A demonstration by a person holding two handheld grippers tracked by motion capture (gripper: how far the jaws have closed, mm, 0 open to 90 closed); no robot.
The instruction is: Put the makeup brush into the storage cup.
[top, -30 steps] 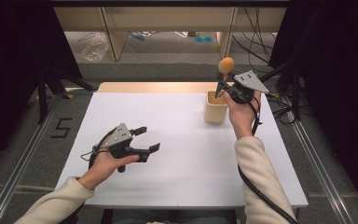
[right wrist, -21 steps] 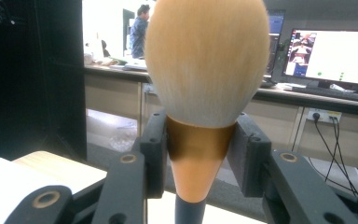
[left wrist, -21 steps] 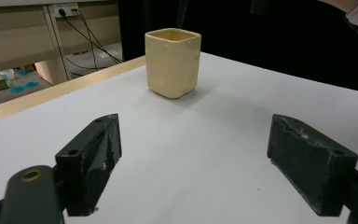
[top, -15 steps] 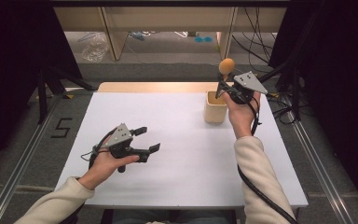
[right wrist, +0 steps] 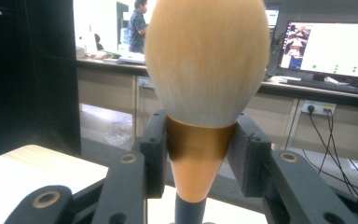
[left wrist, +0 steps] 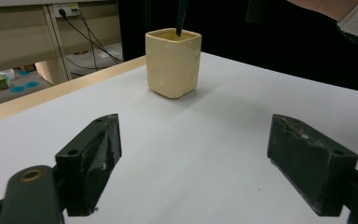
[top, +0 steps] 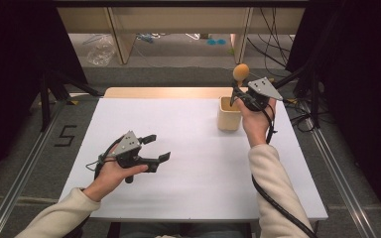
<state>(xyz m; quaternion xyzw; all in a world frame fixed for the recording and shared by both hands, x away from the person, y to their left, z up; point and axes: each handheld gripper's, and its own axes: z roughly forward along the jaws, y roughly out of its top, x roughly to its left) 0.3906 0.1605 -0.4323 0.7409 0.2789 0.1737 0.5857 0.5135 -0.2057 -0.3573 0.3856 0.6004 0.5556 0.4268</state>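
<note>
A makeup brush with a rounded orange head, a gold ferrule and a black handle stands upright over a cream square cup at the far right of the white table. My right gripper is shut on the brush just under its head. In the right gripper view the pads clamp the ferrule of the brush from both sides, at the right gripper. The black handle dips into the cup. My left gripper rests at the near left, open and empty, its jaws wide and facing the cup.
A wooden strip runs along the table's far edge. Cables lie on the floor at the right, and a "5" mark at the left. Shelf legs stand beyond the table. A monitor and a person are far off.
</note>
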